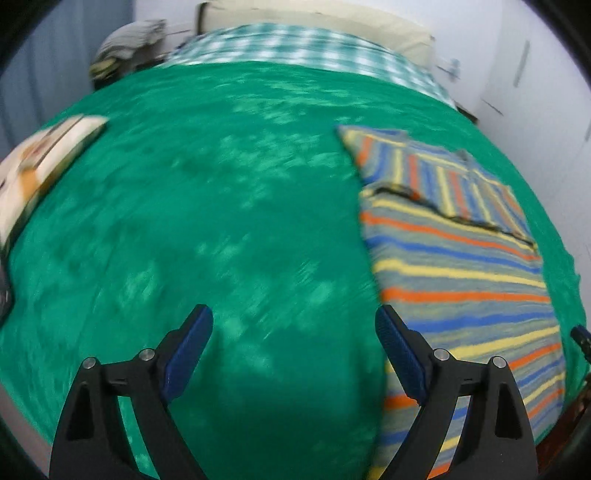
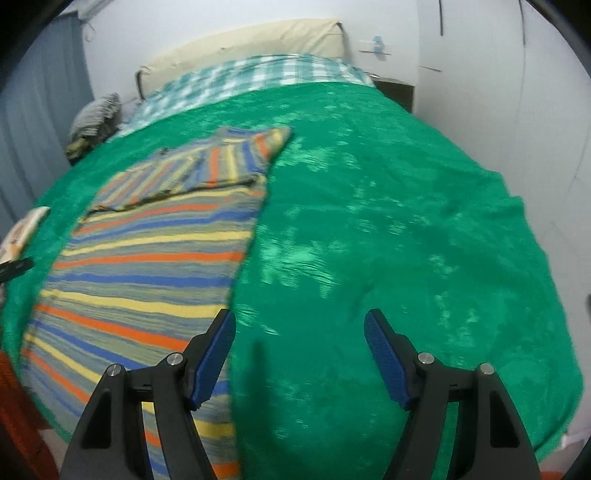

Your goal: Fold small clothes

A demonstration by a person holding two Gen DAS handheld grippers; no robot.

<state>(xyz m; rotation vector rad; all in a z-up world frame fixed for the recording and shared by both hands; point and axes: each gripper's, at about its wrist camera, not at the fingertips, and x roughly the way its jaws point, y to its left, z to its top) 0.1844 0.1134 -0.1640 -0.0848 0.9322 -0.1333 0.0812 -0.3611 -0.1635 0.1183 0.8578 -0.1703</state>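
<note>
A striped shirt in orange, blue, yellow and grey lies flat on the green blanket, its sleeves folded across the top. In the left wrist view it is to the right; my left gripper is open and empty, above the blanket at the shirt's left edge. In the right wrist view the shirt is to the left; my right gripper is open and empty, above the blanket at the shirt's right edge.
A folded pale garment lies at the blanket's left edge. A checked sheet and cream pillow are at the bed's head. A heap of clothes sits at the far left. White walls stand behind and right.
</note>
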